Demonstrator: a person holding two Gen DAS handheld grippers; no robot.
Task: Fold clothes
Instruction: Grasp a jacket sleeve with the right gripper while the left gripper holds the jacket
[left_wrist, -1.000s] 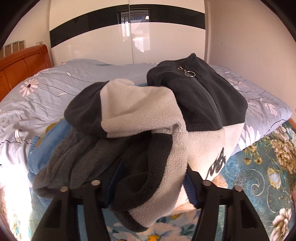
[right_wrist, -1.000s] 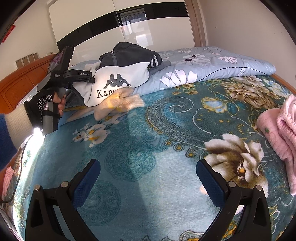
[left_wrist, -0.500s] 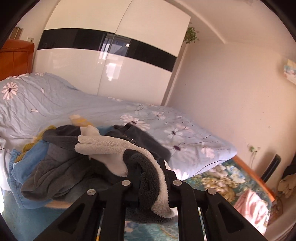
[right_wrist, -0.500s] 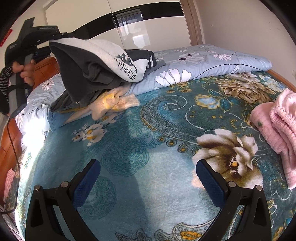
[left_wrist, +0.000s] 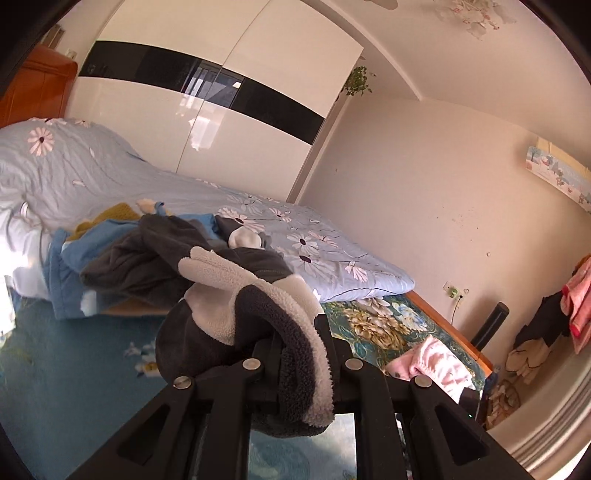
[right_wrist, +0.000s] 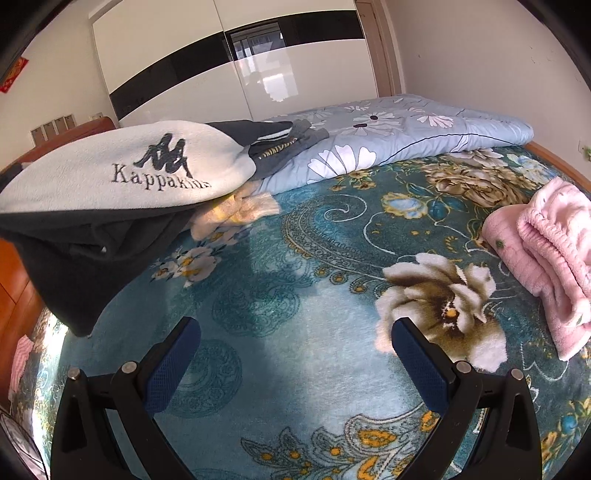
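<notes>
Only from the right wrist: fleece jacket (right_wrist: 122, 173) logo; left gripper (left_wrist: 295, 350) clamps it, right gripper (right_wrist: 295, 354) gapes empty.

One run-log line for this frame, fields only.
left tool: shut on grey-and-white fleece jacket, lifted off pile | right tool: open, empty, over teal floral blanket | fold: not started

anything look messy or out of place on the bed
Yes. A heap of unfolded clothes lies jumbled against the quilt. The left gripper is shut on a bunched fleece, which hangs crumpled above the blanket. The pink garment sits folded.
</notes>
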